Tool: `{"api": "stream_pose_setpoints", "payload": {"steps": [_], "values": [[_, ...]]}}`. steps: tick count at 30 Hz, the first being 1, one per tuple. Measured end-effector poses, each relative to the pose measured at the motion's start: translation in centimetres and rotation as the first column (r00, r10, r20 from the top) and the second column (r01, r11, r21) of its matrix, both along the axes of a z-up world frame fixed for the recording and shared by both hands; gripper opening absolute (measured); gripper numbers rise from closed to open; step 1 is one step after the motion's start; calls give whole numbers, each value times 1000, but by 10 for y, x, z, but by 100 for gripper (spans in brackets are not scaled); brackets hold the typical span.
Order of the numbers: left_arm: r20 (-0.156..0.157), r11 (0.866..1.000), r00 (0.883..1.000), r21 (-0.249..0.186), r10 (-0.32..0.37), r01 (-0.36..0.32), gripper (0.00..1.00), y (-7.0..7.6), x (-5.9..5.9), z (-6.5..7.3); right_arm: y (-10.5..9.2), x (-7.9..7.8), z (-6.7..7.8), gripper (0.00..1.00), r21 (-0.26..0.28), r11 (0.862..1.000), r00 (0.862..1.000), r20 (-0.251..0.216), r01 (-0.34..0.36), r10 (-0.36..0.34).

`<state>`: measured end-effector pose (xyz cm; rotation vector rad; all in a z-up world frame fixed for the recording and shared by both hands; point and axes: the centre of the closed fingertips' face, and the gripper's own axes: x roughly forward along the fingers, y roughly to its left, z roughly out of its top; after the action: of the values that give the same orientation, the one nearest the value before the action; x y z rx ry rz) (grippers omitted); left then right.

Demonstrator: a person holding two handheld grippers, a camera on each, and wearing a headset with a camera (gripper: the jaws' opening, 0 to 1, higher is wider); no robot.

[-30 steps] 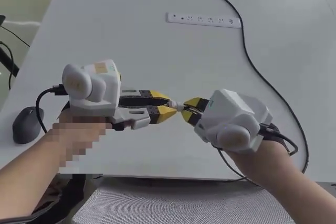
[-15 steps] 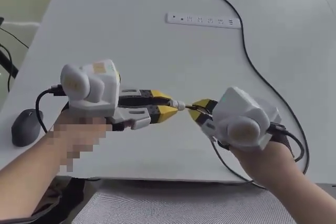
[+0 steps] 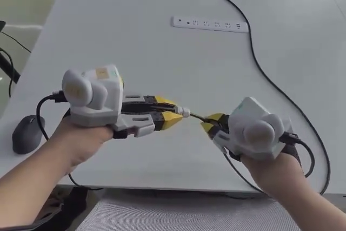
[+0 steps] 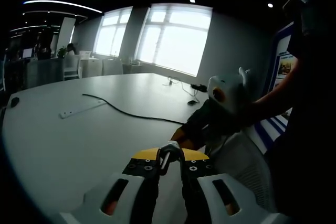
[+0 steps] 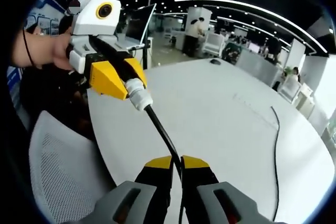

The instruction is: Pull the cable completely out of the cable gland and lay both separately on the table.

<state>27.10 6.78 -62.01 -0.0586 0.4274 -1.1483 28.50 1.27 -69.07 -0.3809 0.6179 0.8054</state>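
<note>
Head view: strip point(image 3: 211, 24) and mouse point(image 3: 24, 133) on table point(image 3: 135, 41), mouse well left of strip. Nearer than strip, left gripper point(image 3: 174, 113) pinches white gland point(image 3: 185, 112). Thin black cable point(image 3: 197, 117) runs from it to right gripper point(image 3: 212, 124).
Left gripper view: jaws hide most of gland.
Right gripper view: jaws pressed on cable, apart from gland; cable end apparently inside it.

White moulded left gripper point(image 3: 175, 116): black jaws tipped yellow, orange label point(image 3: 102, 72) noted on top, black cable point(image 3: 46, 104) fitted at rear. White moulded right gripper point(image 3: 212, 124): yellow-tipped jaws, black lead point(image 3: 310, 158) looped at wrist.
</note>
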Motion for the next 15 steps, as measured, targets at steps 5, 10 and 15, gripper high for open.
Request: {"api": "stream_pose_setpoints", "payload": {"steps": [5,10,15], "values": [[-2,1000,1000,1,1,-1,15,0,0,-1,-9,0,-8,1,28,999,998,-42,43,-41],[-4,1000,1000,2,0,0,15,-1,0,-2,-10,1,-13,1,60,995,994,-82,79,-74],[-6,1000,1000,0,2,-2,15,-1,0,-2,-8,-1,-14,1,71,993,991,-103,92,-84]]}}
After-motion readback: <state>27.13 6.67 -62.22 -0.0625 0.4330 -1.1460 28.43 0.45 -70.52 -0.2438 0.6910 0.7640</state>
